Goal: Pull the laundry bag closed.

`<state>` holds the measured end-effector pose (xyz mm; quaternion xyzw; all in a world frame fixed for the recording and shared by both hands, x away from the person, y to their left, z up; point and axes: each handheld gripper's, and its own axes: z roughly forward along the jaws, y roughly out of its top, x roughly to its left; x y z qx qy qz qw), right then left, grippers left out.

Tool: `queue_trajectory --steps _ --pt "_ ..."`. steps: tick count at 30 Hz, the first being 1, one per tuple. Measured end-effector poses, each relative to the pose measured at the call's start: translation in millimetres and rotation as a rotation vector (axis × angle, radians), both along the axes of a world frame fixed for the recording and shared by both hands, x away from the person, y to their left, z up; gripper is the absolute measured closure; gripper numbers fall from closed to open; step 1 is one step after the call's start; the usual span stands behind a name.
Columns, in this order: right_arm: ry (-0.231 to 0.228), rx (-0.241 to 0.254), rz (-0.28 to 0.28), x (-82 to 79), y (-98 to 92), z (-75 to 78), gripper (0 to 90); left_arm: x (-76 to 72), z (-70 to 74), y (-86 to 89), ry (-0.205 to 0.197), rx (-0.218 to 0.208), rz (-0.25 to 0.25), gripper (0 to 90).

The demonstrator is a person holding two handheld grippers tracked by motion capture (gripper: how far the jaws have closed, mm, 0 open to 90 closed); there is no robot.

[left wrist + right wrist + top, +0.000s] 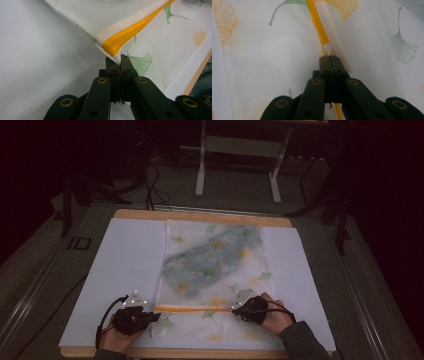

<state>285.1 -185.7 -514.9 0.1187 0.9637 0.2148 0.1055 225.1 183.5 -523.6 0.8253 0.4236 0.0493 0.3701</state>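
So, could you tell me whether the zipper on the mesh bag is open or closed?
Closed, it seems: the orange zipper runs as one unbroken line between the grippers, with no gap showing.

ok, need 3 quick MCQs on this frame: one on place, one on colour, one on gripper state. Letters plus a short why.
1. Where does the left gripper hold the mesh bag?
A. at the far edge
B. at the corner where the zipper ends
C. mid-panel

2. What colour is the zipper?
A. blue
B. black
C. orange-yellow

3. What state is the right gripper in?
A. shut at the zipper line, at a small white tab
B. wide open above the bag
C. resting on bare table

Answers:
1 B: the left gripper view has the jaws pinching the bag corner just below the zipper end.
2 C: an orange-yellow band runs between both grippers.
3 A: the right gripper view has the jaws closed together at the white tab.
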Motion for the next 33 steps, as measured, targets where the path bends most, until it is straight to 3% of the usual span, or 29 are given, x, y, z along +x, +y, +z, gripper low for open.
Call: queue_trajectory --steps 33 --pt "0.002 -0.035 -0.042 -0.7 -28.2 2.2 90.0 -0.2 -0.4 1.6 0.002 0.000 0.000 88.2"
